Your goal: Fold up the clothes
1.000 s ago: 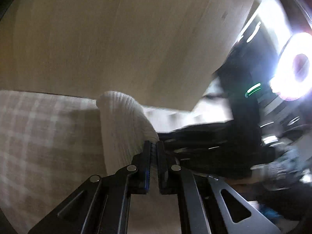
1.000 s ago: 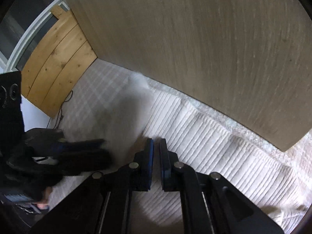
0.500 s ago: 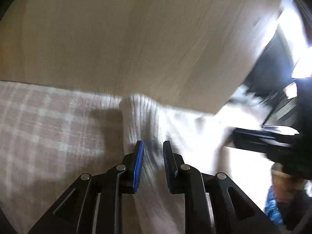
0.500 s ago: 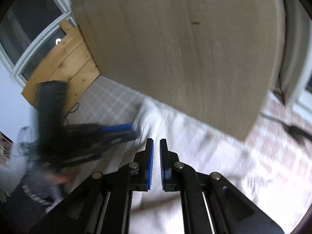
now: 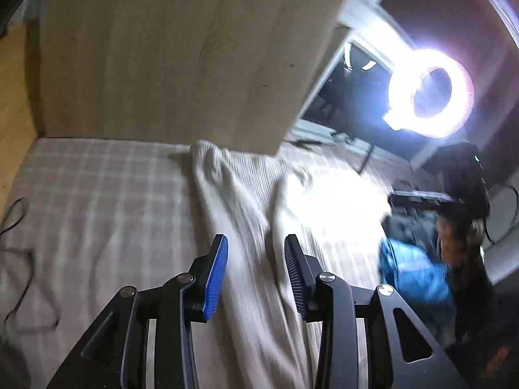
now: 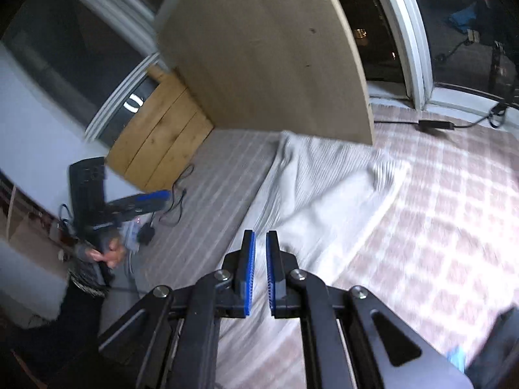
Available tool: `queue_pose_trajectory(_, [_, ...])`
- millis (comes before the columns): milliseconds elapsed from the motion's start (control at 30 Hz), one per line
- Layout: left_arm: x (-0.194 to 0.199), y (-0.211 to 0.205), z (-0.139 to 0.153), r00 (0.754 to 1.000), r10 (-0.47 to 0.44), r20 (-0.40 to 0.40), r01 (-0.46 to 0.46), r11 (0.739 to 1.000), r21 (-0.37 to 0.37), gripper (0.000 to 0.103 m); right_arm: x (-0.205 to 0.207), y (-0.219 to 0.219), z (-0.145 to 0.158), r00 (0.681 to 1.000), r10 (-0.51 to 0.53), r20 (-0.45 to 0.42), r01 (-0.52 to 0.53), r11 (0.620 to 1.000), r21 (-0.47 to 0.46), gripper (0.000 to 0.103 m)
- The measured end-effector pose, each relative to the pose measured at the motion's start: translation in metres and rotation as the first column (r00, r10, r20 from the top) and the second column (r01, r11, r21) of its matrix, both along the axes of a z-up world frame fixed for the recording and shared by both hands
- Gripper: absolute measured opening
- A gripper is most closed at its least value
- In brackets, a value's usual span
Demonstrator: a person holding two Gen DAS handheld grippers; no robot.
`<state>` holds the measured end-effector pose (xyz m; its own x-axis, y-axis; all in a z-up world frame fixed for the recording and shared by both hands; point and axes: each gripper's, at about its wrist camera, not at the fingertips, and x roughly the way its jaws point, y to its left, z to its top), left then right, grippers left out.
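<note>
A cream ribbed knit garment (image 5: 246, 220) lies stretched out on a checked bedspread (image 5: 97, 201), its far end against a wooden board. It also shows in the right wrist view (image 6: 311, 194). My left gripper (image 5: 256, 243) is open and empty, raised above the garment. My right gripper (image 6: 260, 243) hangs above the garment's near part with its jaws nearly together, a narrow gap between the blue pads and nothing in it. The left gripper also shows in the right wrist view (image 6: 139, 204) at far left.
A pale wooden board (image 5: 168, 55) stands upright at the bed's far edge. A bright ring light (image 5: 428, 94) glares at right. Cables (image 5: 16, 233) lie on the bedspread at left. A power cable (image 6: 434, 124) lies by the window.
Both grippers let go of the garment and pulled back and up. The left jaws opened wide. The garment now lies flat on the bed.
</note>
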<state>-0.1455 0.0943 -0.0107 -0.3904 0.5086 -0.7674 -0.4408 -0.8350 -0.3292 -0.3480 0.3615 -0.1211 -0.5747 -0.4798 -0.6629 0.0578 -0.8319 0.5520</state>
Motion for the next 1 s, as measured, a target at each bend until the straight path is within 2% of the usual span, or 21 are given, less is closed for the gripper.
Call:
queue_pose_trajectory(67, [0.032, -0.017, 0.010, 1.000, -0.012, 0.009, 0.012, 1.000, -0.027, 0.037, 0.021, -0.022, 0.000, 0.999, 0.030, 0.036, -0.031, 0.999, 0.032, 0.018])
queue_pose_trajectory(100, [0.045, -0.021, 0.005, 0.999, -0.018, 0.034, 0.020, 0.999, -0.036, 0.039, 0.030, -0.034, -0.005, 0.998, 0.033, 0.057, -0.036, 0.998, 0.053, 0.023])
queue_pose_trajectory(200, [0.078, -0.030, -0.021, 0.992, -0.040, 0.118, 0.045, 0.998, -0.040, 0.039, 0.072, -0.066, -0.036, 0.990, -0.019, 0.138, 0.007, 0.996, 0.088, 0.024])
queue_pose_trajectory(333, [0.122, -0.015, -0.074, 0.956, -0.198, 0.218, 0.214, 0.976, -0.052, 0.037, 0.120, -0.126, -0.095, 0.967, -0.071, 0.244, 0.067, 0.997, 0.026, 0.024])
queue_pose_trajectory(400, [0.136, -0.009, -0.092, 0.933, -0.267, 0.243, 0.284, 0.958, -0.037, 0.037, 0.132, -0.162, -0.112, 0.958, -0.103, 0.268, 0.086, 0.993, 0.076, 0.024])
queue_pose_trajectory(467, [0.148, -0.005, -0.103, 0.911, -0.335, 0.239, 0.350, 0.936, -0.023, 0.037, 0.136, -0.192, -0.120, 0.956, -0.128, 0.264, 0.100, 0.988, 0.116, 0.024])
queue_pose_trajectory(567, [0.166, 0.004, -0.113, 0.864, -0.466, 0.191, 0.482, 0.875, -0.047, 0.037, 0.137, -0.216, -0.132, 0.945, -0.185, 0.270, 0.154, 0.979, 0.132, 0.024])
queue_pose_trajectory(633, [0.168, 0.016, -0.123, 0.840, -0.507, 0.193, 0.520, 0.854, -0.020, 0.037, 0.137, -0.222, -0.145, 0.930, -0.224, 0.293, 0.193, 0.973, 0.129, 0.024])
queue_pose_trajectory(767, [0.183, 0.026, -0.125, 0.795, -0.582, 0.172, 0.598, 0.799, -0.065, 0.037, 0.155, -0.223, -0.129, 0.913, -0.305, 0.271, 0.267, 0.949, 0.166, 0.024])
queue_pose_trajectory(867, [0.183, -0.002, -0.107, 0.824, -0.541, 0.171, 0.558, 0.827, -0.068, 0.039, 0.188, -0.220, -0.113, 0.890, -0.391, 0.233, 0.341, 0.912, 0.227, 0.025])
queue_pose_trajectory(933, [0.180, -0.022, -0.103, 0.860, -0.475, 0.186, 0.495, 0.865, -0.081, 0.040, 0.205, -0.216, -0.116, 0.873, -0.425, 0.238, 0.375, 0.898, 0.228, 0.027])
queue_pose_trajectory(1000, [0.176, -0.034, -0.105, 0.885, -0.418, 0.207, 0.440, 0.894, -0.079, 0.040, 0.214, -0.211, -0.126, 0.857, -0.442, 0.265, 0.398, 0.894, 0.205, 0.028])
